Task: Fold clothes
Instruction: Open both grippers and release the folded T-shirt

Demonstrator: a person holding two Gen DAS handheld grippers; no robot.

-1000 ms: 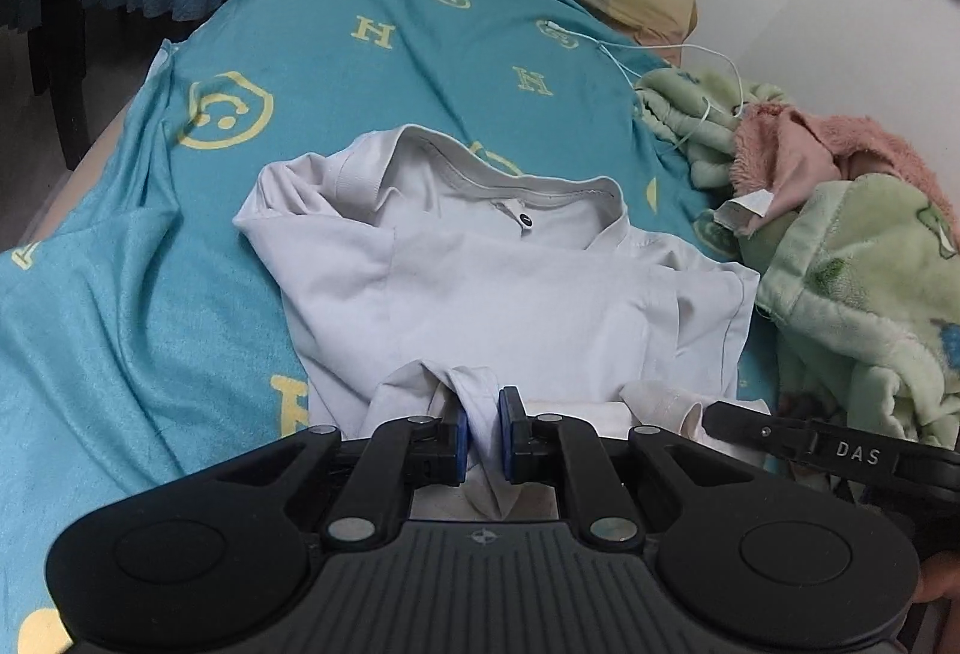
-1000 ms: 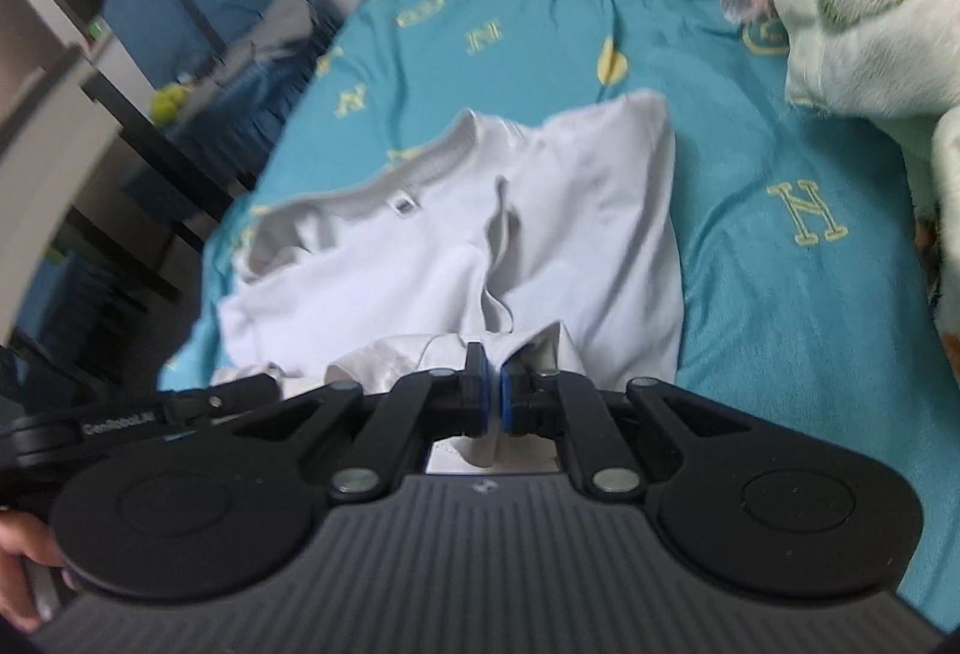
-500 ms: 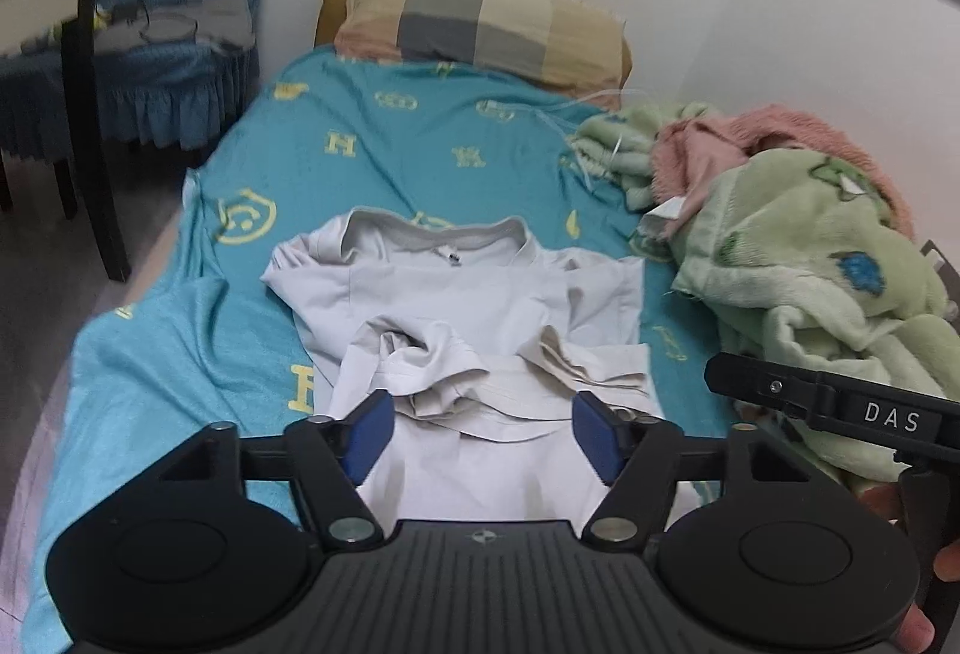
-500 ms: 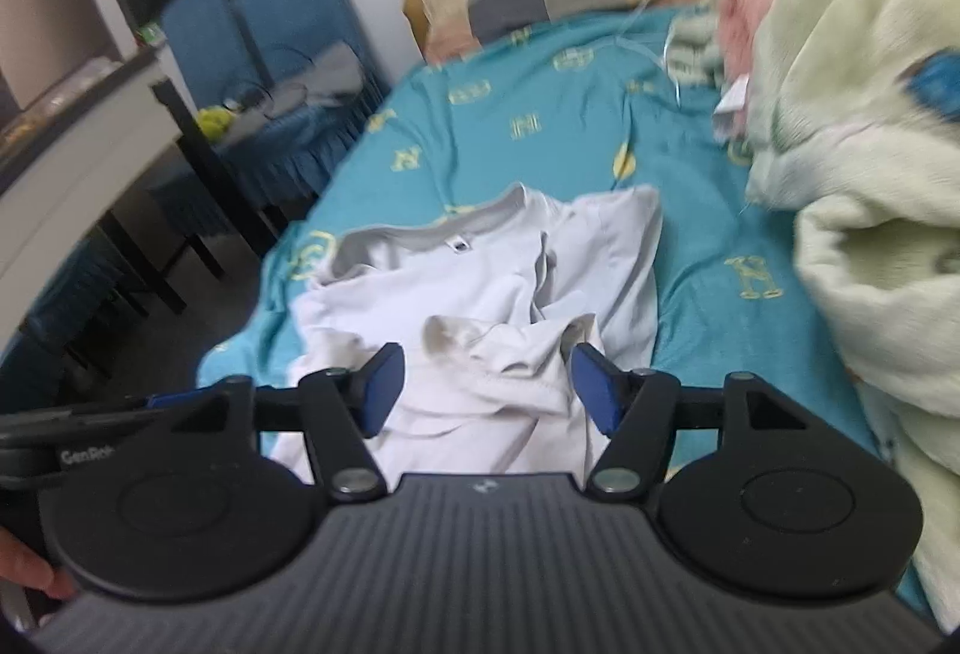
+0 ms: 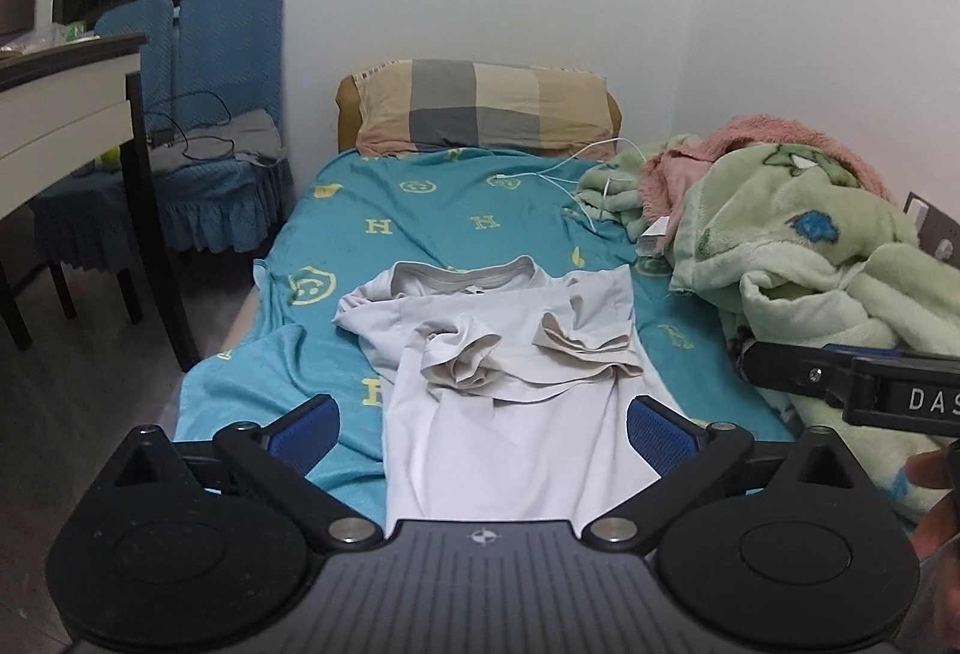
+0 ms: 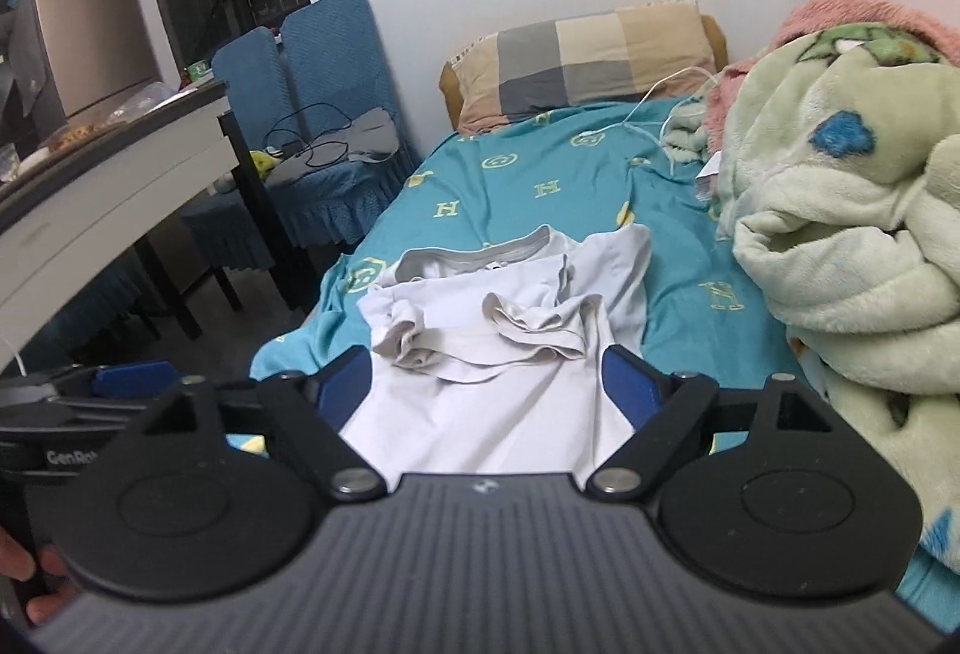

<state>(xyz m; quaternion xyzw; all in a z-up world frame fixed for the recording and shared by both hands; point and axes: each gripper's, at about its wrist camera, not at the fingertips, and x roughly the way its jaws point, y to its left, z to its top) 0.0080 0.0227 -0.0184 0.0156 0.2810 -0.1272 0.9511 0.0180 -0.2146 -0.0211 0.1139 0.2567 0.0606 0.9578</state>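
A pale grey T-shirt (image 5: 510, 366) lies on the teal bedsheet (image 5: 432, 222), collar toward the pillow, both sleeves bunched inward on its chest. It also shows in the right wrist view (image 6: 498, 348). My left gripper (image 5: 483, 429) is open and empty, held above the shirt's near hem. My right gripper (image 6: 489, 384) is open and empty, also above the near hem. The right gripper's body (image 5: 852, 384) shows at the right of the left wrist view. The left gripper's body (image 6: 72, 402) shows at the left of the right wrist view.
A heaped green and pink blanket (image 5: 792, 258) fills the bed's right side. A checked pillow (image 5: 480, 108) and white cable (image 5: 576, 162) lie at the head. A blue chair (image 5: 210, 126) and a white table (image 5: 66, 108) stand left of the bed.
Both grippers were shut on the shirt's hem a second ago. They opened, let the cloth drop and pulled back and up from the bed.
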